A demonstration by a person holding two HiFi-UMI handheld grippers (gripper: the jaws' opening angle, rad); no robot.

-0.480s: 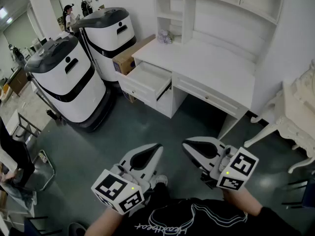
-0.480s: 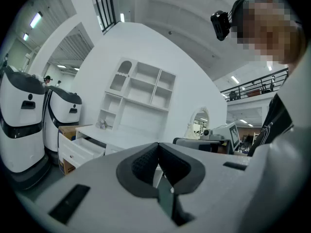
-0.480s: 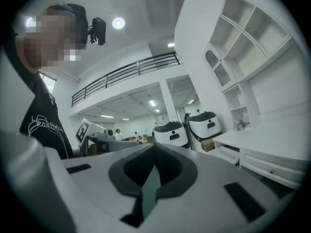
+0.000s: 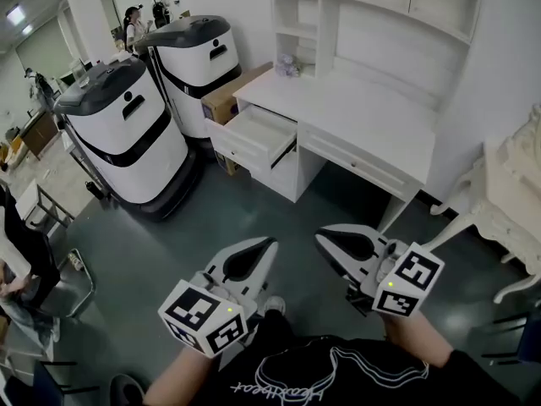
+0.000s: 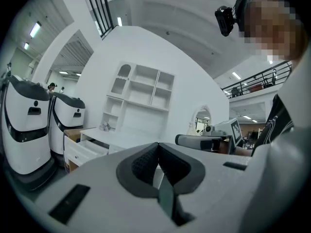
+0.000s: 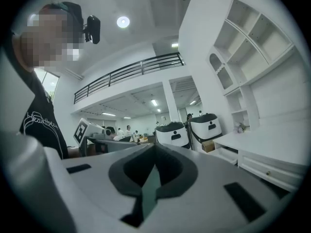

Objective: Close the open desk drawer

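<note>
Looking down, only head view shows inside drawer (image 4: 255,135).

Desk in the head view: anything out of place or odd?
Only the left drawer stands pulled out, while the wide drawer beside it sits flush. The left tool and right tool are shut, well short of it.

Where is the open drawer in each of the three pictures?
Head view: open drawer, upper middle, at the white desk's left end.
Left gripper view: small, lower left.
Right gripper view: small, right of middle.
Shared landmark: two black-and-white machines beside it in all three.
</note>
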